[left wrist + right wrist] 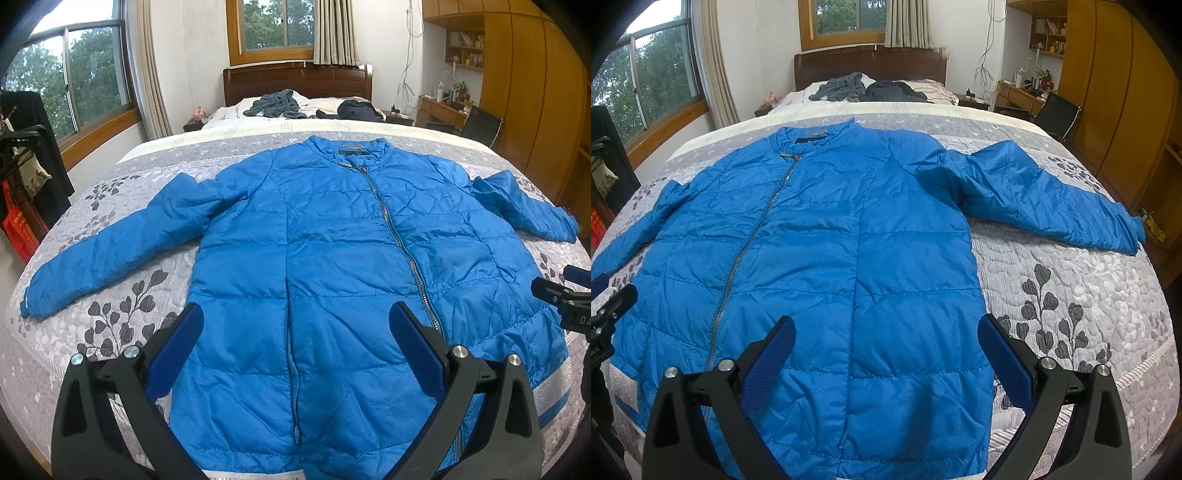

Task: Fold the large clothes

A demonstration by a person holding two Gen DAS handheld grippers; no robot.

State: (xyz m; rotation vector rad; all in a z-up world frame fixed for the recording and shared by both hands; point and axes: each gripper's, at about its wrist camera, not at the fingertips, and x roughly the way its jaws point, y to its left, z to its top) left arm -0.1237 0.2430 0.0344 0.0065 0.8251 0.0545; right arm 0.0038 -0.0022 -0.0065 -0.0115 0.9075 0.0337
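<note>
Lying flat and zipped on the quilted bedspread (110, 280), sleeves spread, the blue puffer jacket (332, 258) looks slippery; left gripper (295, 325) and right gripper (886, 332), jaws wide and empty, could pinch only the top layer.

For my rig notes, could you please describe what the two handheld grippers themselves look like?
Both match: the left gripper and right gripper have black, angular plastic arms, blue textured pads on each finger, and round silver bolts. No cables, hands or sleeves show.
</note>
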